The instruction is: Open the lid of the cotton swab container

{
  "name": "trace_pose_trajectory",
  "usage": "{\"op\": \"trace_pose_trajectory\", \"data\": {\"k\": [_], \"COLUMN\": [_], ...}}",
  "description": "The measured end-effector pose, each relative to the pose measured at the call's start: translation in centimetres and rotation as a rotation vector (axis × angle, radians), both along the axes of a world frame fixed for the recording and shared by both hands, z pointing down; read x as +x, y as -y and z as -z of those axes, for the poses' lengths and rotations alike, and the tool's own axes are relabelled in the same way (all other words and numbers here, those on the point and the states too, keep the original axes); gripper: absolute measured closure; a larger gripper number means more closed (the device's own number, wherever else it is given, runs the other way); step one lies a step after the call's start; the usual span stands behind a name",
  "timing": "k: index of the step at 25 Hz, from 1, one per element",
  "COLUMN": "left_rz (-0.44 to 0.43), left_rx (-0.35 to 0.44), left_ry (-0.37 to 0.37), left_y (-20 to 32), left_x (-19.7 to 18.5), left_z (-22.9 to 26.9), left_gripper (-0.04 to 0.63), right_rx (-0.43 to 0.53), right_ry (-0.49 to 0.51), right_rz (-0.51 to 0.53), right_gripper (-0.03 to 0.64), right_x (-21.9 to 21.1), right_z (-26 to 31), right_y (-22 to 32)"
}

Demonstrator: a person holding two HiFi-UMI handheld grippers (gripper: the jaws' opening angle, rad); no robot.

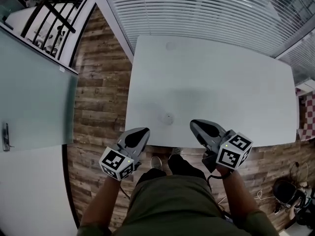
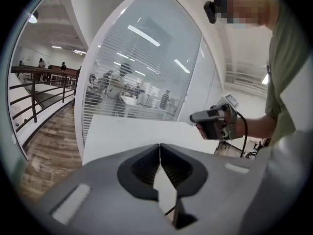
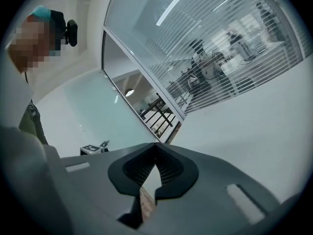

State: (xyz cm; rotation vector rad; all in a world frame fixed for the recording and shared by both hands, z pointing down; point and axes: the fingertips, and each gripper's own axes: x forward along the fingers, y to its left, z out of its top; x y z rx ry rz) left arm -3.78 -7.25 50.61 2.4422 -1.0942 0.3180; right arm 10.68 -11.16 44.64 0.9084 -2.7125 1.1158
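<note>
The left tool [image 1: 144, 131] is held forward of the torso, its jaws pressed together tip to tip with nothing between them. The right tool [image 1: 193, 124] sits about level with it, well apart on its right, jaws likewise closed and empty. Both tips angle inward toward each other. The left forearm [image 1: 104, 201] and right forearm [image 1: 242, 190] run back from the tools, both bare.

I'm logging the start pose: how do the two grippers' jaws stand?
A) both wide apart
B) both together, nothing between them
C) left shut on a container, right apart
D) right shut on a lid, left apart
B: the left gripper and the right gripper each show their jaws meeting at the tips, with nothing gripped between them.
</note>
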Motion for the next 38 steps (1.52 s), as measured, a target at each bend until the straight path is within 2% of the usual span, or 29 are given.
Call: {"op": "trace_pose_trajectory", "data": {"k": [2, 9, 16, 21, 29, 38], "left_rz": [-0.009, -0.084, -0.226, -0.34, -0.455, -0.591], "left_rx": [-0.017, -0.06, -0.063, -0.049, 0.006, 0.065], "left_ry": [0.033, 0.174, 0.277, 0.357, 0.383, 0.44], "left_y": [0.3, 0.6, 0.4, 0.4, 2.1, 2.9], "left_x": [0.4, 1.5, 2.7, 3.0, 4.0, 6.1], "left_z": [-1.4, -6.0, -9.8, -12.3, -14.2, -15.2], "left_gripper": [0.583, 0.513, 0.416, 0.378, 0.313, 0.302], "right_rx": [-0.015, -0.075, -0.114, -0.151, -0.206, -0.232], "right_ry": [-0.002, 0.017, 0.015, 0.013, 0.011, 0.022], "right_rz": [0.005, 0.027, 0.046, 0.006, -0.043, -0.076], "right_gripper": [0.607, 0.607, 0.607, 0.607, 0.607, 0.607], "right_x": [0.6, 2.0, 1.9, 1.9, 0.2, -1.1], "right_z": [-0.5, -2.8, -4.6, -6.1, -8.4, -9.3], "right_y": [0.8, 2.1, 1.6, 0.9, -1.0, -1.7]}}
